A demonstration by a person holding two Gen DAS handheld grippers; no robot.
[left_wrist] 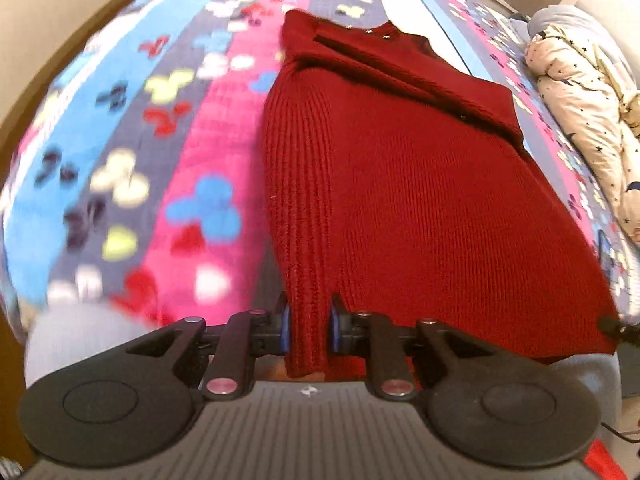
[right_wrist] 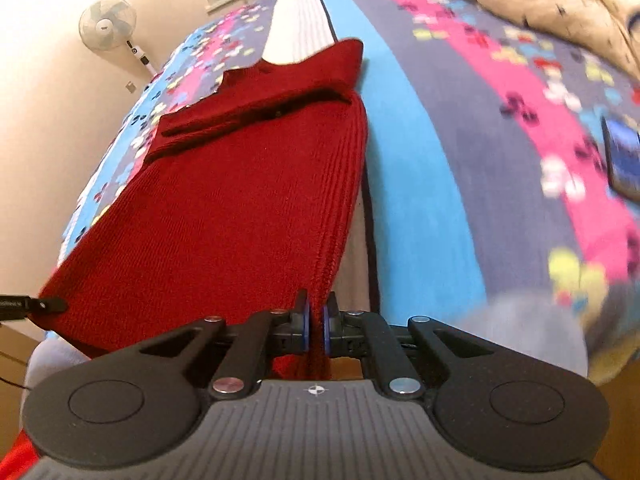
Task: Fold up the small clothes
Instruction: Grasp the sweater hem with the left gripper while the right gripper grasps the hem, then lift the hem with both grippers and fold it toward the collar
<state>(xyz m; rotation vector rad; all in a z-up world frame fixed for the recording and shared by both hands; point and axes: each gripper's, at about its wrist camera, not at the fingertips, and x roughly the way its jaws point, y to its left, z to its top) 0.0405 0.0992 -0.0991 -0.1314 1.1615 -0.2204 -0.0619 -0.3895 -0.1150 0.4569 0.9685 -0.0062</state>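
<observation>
One red sweater (left_wrist: 420,200) at frame centre on the bed (left_wrist: 120,140); left claw (left_wrist: 309,330) and right claw (right_wrist: 316,330) each clamped on its hem.

No words or numbers can be read. Only a small white compass-like emblem (left_wrist: 308,391) stands on the grey ribbed body behind the left claw, and the same emblem (right_wrist: 315,390) behind the right claw. The fan (right_wrist: 107,22) carries a tiny label, too small to read.
</observation>
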